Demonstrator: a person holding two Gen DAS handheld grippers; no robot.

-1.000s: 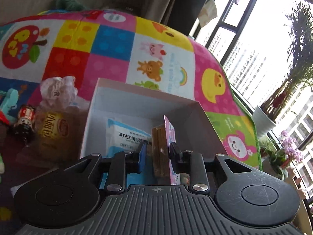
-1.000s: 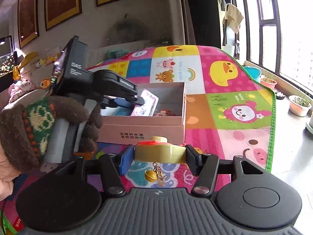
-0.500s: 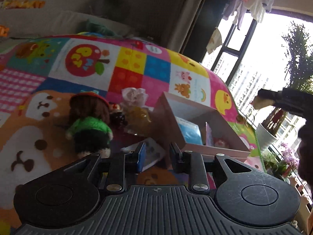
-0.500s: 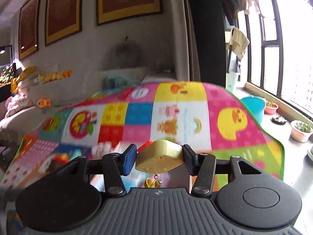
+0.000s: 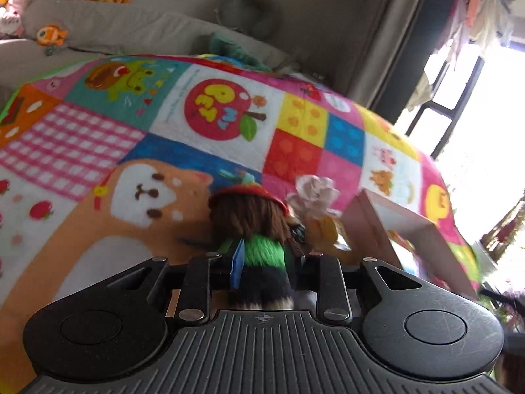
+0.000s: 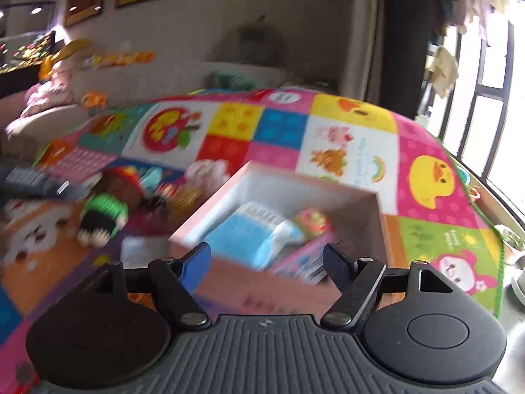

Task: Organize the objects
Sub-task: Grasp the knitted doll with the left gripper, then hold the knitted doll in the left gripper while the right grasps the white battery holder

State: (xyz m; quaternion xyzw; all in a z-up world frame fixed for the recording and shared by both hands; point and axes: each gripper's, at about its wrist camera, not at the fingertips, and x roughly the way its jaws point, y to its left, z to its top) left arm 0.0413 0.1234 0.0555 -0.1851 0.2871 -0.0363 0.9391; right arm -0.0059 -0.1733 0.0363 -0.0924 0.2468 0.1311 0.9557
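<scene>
The knitted doll (image 5: 259, 239), with brown yarn hair, a red hat and a green jumper, lies on the play mat (image 5: 82, 151) just left of the pink cardboard box (image 6: 236, 182); in the left wrist view it fills the space between the fingers of the left gripper (image 5: 267, 262), whose jaws stand narrow on either side of the green body; whether the pads actually press on it cannot be told from here. Beside the doll, toward the box, sit a crumpled pale wrapper (image 5: 315, 190) and a yellowish packet (image 5: 323, 229), both close against the box's left wall. Inside the box lie a blue and white tissue pack (image 6: 252, 236), a small colourful toy (image 6: 310, 221) behind it, and a pink printed card (image 6: 302, 261) near the front wall; the view is blurred, so finer detail is lost. The right gripper (image 6: 267, 262) hangs over the box's near edge, its jaws spreading apart with nothing between them. The mat is a patchwork of bright squares, with a yellow duck (image 6: 433, 177) toward its right edge; a beige sofa (image 5: 98, 29) lies beyond its far edge, a window (image 6: 492, 98) to the right.
</scene>
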